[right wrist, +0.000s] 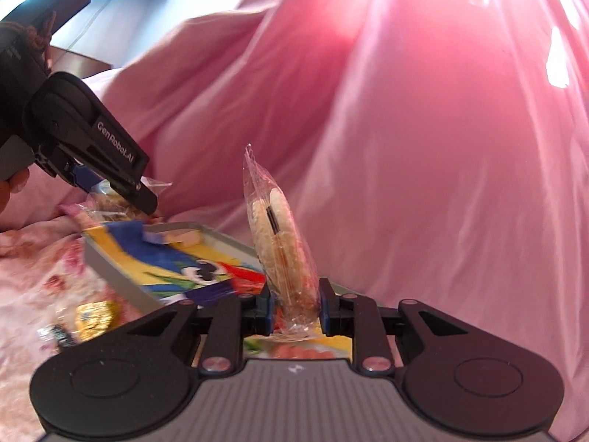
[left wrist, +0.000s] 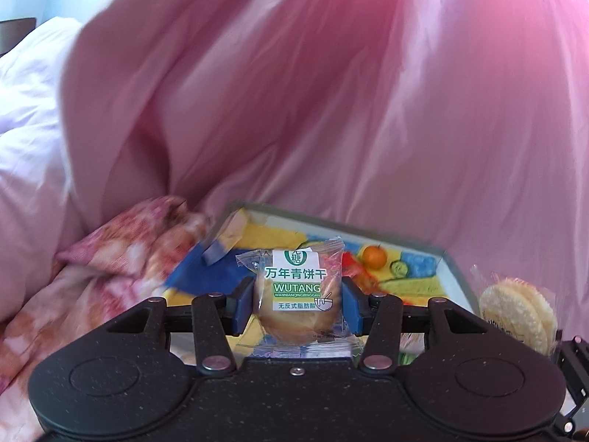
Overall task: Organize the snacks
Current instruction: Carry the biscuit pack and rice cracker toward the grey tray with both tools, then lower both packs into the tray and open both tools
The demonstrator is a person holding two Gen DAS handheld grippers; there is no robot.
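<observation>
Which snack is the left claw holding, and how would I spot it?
Find the colourful picture tray on the flowery bedding, in front of the big pink curtain. Just above it, the left claw pinches a biscuit packet. It has a white label with green writing over one round golden biscuit, unlike the clear, unlabelled rice cracker pack in the right claw.

Pink curtain (left wrist: 331, 92), floral bedding (left wrist: 110, 265)

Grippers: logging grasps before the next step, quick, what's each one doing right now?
Left gripper: closed on the wrapped biscuit packet.
Right gripper: closed on the clear rice cracker packet, held on edge.
</observation>
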